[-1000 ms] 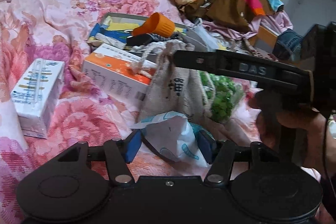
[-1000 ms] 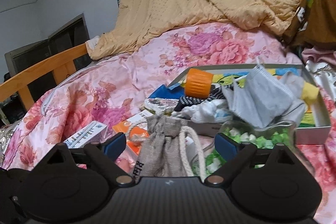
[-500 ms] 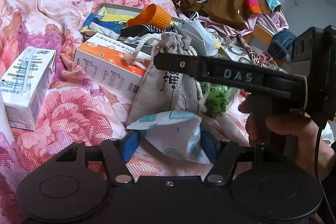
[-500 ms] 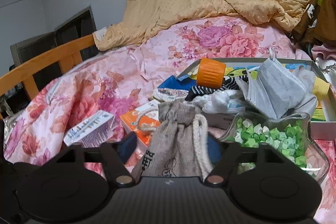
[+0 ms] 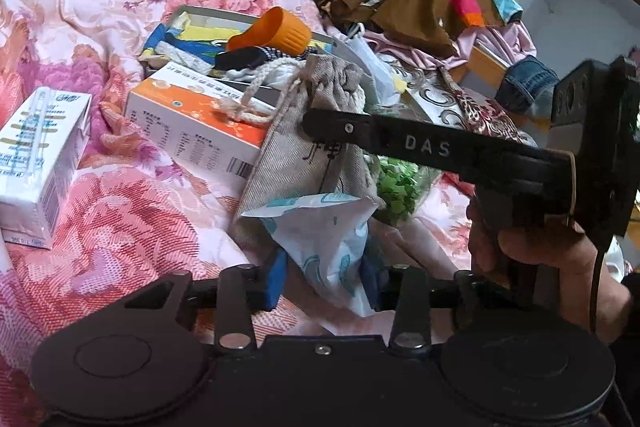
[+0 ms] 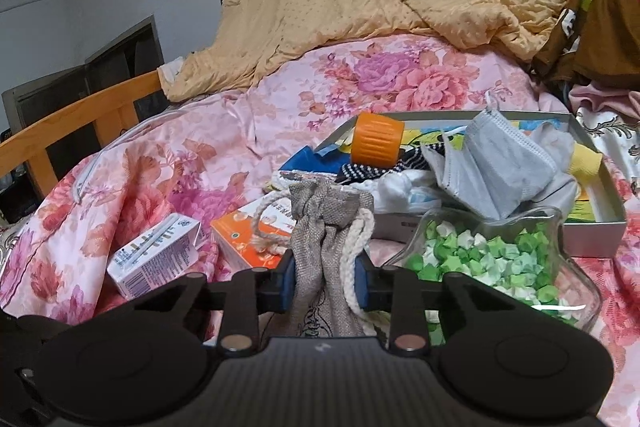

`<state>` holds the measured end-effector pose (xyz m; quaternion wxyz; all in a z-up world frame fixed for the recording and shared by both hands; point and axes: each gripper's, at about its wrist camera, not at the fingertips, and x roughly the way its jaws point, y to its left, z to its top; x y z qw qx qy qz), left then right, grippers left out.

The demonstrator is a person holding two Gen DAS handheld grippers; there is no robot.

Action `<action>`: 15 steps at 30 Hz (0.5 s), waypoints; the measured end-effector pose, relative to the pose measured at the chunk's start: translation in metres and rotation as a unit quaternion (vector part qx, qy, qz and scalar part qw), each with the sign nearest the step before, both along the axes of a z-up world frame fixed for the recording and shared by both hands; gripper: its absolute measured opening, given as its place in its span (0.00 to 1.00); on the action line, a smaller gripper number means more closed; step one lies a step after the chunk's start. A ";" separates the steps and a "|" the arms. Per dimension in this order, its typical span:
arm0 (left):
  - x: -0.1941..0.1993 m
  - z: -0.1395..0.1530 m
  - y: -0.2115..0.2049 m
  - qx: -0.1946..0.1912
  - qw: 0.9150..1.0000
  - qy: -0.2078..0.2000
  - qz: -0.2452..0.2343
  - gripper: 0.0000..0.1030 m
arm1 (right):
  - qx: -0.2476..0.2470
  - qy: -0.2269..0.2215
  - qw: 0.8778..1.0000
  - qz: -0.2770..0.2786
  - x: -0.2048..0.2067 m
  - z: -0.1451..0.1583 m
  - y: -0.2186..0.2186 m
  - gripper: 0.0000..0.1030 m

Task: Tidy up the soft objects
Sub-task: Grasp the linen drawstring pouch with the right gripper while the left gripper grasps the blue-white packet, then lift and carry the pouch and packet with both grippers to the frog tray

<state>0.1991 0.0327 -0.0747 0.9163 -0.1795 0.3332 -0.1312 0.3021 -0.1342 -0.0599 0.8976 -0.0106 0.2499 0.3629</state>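
Observation:
A beige burlap drawstring bag (image 6: 320, 267) stands on the flowered bedspread. My right gripper (image 6: 326, 285) is closing, and its blue pads press on the bag's gathered neck and white cord. In the left wrist view the same bag (image 5: 316, 155) stands behind a white packet with teal print (image 5: 320, 231), and the right gripper's black finger lies across the bag. My left gripper (image 5: 323, 281) is also closing, its pads squeezing the crumpled packet from both sides.
A glass dish of green paper stars (image 6: 492, 259) sits just right of the bag. Behind is a grey box (image 6: 596, 239) holding a face mask, cloths and an orange cap (image 6: 376, 143). Two cartons (image 5: 192, 123) (image 5: 40, 163) lie left. A wooden bed rail (image 6: 80, 115) runs far left.
Both pairs of jaws have narrowed: the right from wide open onto the bag's neck, the left onto the white packet, which now looks pinched narrower. Neither hand has shifted.

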 end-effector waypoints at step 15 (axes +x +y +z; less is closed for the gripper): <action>-0.008 0.010 0.006 -0.021 0.999 -0.032 0.019 0.31 | 0.039 -0.041 0.998 -0.039 -0.013 0.030 -0.026 0.28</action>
